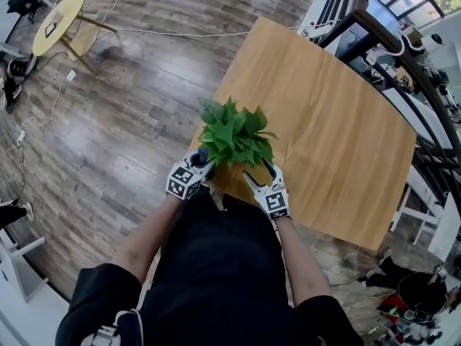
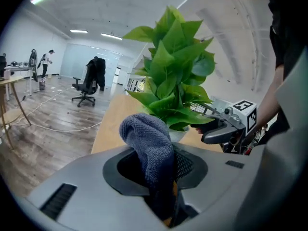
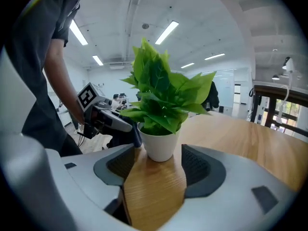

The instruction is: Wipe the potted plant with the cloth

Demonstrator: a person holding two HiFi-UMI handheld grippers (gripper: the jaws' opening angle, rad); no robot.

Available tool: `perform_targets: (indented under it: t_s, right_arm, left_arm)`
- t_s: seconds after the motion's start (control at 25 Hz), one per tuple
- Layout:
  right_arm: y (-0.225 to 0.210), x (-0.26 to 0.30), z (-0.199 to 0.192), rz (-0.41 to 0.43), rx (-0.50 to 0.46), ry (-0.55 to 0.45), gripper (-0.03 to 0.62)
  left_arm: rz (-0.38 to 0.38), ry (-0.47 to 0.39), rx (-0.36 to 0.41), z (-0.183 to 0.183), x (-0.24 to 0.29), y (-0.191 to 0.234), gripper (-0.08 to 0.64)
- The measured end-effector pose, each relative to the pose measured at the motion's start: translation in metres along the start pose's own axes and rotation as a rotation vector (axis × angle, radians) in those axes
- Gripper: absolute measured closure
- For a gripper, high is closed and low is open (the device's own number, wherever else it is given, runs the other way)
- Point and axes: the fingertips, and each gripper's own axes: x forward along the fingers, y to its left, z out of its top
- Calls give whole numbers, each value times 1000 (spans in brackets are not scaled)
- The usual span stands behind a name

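A potted plant (image 1: 234,134) with broad green leaves stands in a small white pot (image 3: 160,143) near the closest edge of the wooden table (image 1: 338,121). My left gripper (image 1: 202,161) is at the plant's left side, shut on a blue-grey cloth (image 2: 149,143) that bulges up out of its jaws just short of the leaves (image 2: 175,81). My right gripper (image 1: 258,175) is at the plant's right side and stands open. The pot sits on the table at the far end of its jaws, and the pads do not touch it. Each gripper shows in the other's view.
A round yellow side table (image 1: 57,24) and loose cables lie on the wood floor at the far left. A dark railing (image 1: 403,56) runs past the table's right side. An office chair (image 2: 86,83) and a distant person (image 2: 45,61) are far off.
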Motion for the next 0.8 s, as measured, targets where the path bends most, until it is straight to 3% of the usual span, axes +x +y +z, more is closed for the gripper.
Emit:
perform_targets:
  t_s: [0.12, 0.28, 0.4, 0.6, 0.8]
  right_arm:
    - [-1, 12, -5, 62, -72, 35, 307]
    - [-11, 27, 11, 72, -101, -6, 307]
    - [-3, 36, 19, 92, -113, -28, 307]
    - [-4, 45, 33, 91, -111, -66, 307]
    - [-2, 44, 28, 92, -108, -50, 307]
  left_arm:
    - [19, -3, -30, -5, 13, 2, 430]
    - [29, -16, -62, 3, 27, 11, 430]
    - [19, 4, -44, 0, 30, 8, 430]
    - [74, 22, -6, 6, 32, 11, 431]
    - [90, 44, 23, -1, 31, 6, 434]
